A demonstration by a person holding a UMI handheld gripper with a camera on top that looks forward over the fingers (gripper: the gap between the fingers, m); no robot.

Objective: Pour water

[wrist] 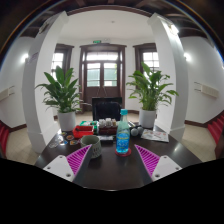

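Water bottle [123,134] upright on dark table [110,170], beyond open tool [106,160], clutter behind indistinct

No writing can be read anywhere here. The water bottle [123,133] carries a blue label, but its print is too small to make out. Above the double door [104,72], well behind the bottle, hangs a small green sign [97,41] whose characters cannot be told. The red things [83,130] on the table just beside the bottle show no legible marks either.
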